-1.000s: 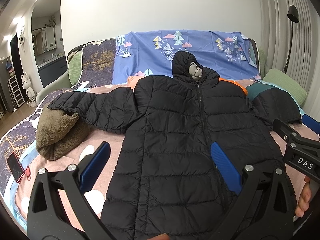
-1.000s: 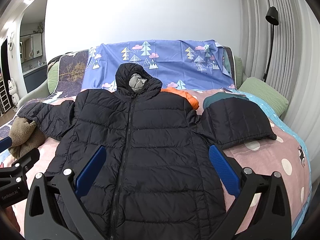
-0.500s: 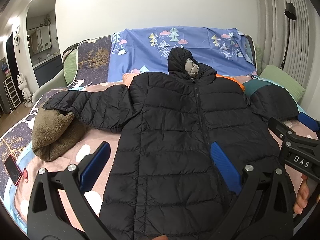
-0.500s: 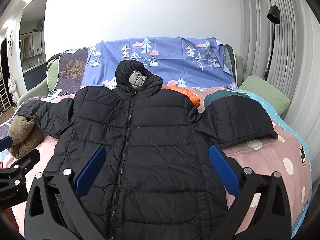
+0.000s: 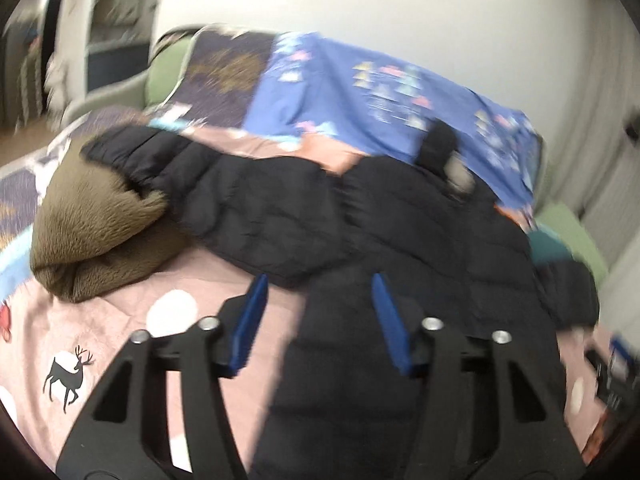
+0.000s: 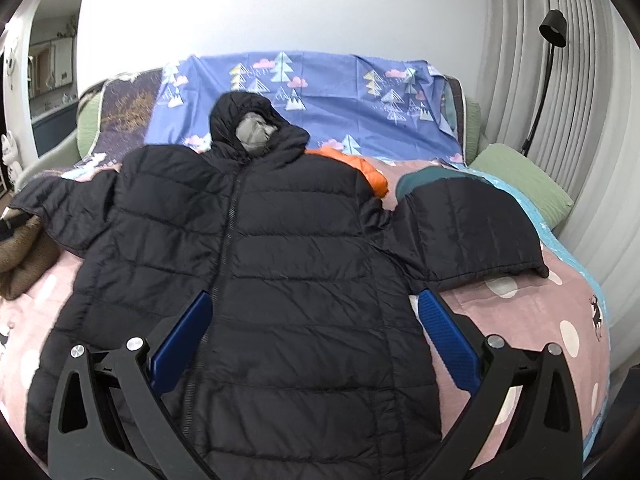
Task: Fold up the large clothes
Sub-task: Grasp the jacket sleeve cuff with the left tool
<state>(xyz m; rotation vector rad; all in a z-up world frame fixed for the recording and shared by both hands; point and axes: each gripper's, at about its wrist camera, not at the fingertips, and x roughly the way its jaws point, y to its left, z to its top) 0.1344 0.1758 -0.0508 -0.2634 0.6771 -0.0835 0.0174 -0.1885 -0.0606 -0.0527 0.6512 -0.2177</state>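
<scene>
1. Right wrist view: the bed [image 6: 532, 308], under a pink spotted cover, filled most of the picture, with a blue tree-print sheet [image 6: 332, 92] draped over its far end.
2. The black hooded jacket [image 6: 280, 264] lay flat on the bed, front up and zipped, hood toward the sheet and hem toward the camera, both sleeves spread outward.
3. Its right-hand sleeve [image 6: 468, 232] rested on the cover beside a green pillow [image 6: 520, 180]; an orange garment [image 6: 360, 166] showed behind the shoulder.
4. A brown fleece bundle [image 5: 96, 232] lay under the end of the other sleeve [image 5: 248, 208], at the left of the left wrist view.
5. The right gripper [image 6: 316, 318] hovered over the lower front of the jacket with its jaws spread wide and nothing between the pads; one blue pad lay over the zip, the other over the jacket's edge.
6. The left gripper [image 5: 318, 316] pointed at the jacket's side edge just below the sleeve; its jaws stood partly apart, with the jacket's edge seen in the gap, and no pad was visibly pressing on cloth.
7. Compared with a second before, the left gripper's jaws had just been closing, from fully spread to about half.
8. The left view had swung toward the brown bundle and tilted, was now blurred, and showed the jacket pushed to the right of the picture.
9. The right view was nearly unchanged, only slightly nearer the jacket.
</scene>
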